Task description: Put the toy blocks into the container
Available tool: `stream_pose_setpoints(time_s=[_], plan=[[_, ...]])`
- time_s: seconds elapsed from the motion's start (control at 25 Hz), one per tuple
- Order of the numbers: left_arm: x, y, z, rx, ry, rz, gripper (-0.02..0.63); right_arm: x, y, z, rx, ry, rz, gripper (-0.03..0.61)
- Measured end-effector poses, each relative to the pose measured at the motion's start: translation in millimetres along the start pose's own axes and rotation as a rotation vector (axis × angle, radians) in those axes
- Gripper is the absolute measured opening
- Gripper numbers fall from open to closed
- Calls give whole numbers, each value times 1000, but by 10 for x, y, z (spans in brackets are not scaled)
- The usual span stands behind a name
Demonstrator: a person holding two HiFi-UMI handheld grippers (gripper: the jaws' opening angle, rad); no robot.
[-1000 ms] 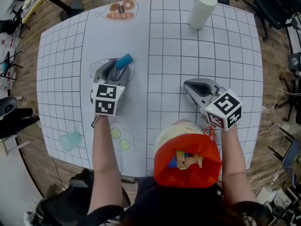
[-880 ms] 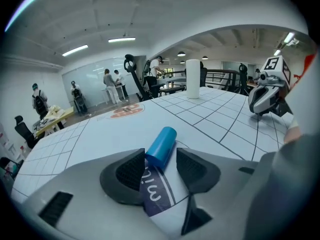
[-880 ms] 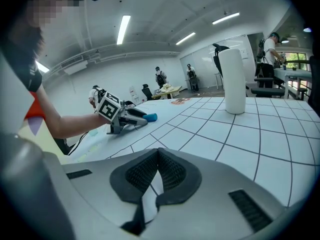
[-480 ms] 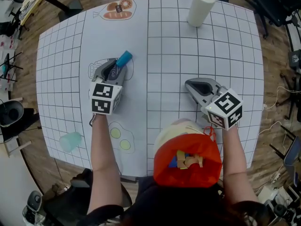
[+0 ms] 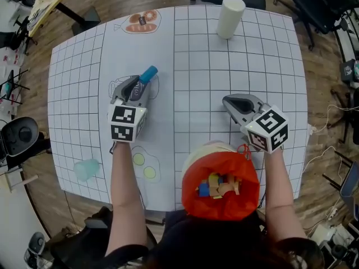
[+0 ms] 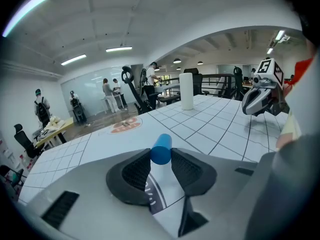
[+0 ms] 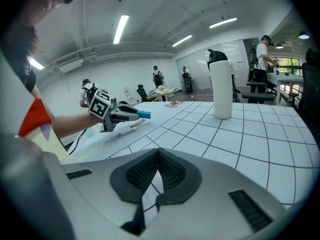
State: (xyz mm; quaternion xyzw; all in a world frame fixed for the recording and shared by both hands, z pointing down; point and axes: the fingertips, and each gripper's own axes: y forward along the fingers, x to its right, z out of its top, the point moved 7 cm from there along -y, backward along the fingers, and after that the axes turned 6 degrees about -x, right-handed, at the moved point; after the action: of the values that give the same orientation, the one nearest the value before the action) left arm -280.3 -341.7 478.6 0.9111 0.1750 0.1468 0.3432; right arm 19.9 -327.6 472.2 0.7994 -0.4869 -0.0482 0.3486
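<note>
Left gripper clamped on the blue block, right gripper closed and empty.

Left gripper (image 5: 138, 83): jaws have just been closing, and the pads (image 6: 136, 171) now press both sides of the blue block (image 5: 149, 73) (a short cylinder), which sticks out past the tips, over the left half of the table (image 5: 252, 55). Right gripper (image 5: 226, 101): jaws together, tips touching, nothing between them, over the table's right half and well apart from the left one. Container (image 5: 190, 190) (orange, open top) sits at the near table edge between the person's arms, closer to the right gripper, with several blocks (image 5: 216, 185) already inside. Can't tell from the head view whether the blue block touches the table.
</note>
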Motion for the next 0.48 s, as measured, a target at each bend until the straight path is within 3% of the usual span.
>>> stream_pose_setpoints(time_s=[0.48], plan=[[420,-864,602,128,107,-43,146,-202,-666,183,71,-12,-60,15]])
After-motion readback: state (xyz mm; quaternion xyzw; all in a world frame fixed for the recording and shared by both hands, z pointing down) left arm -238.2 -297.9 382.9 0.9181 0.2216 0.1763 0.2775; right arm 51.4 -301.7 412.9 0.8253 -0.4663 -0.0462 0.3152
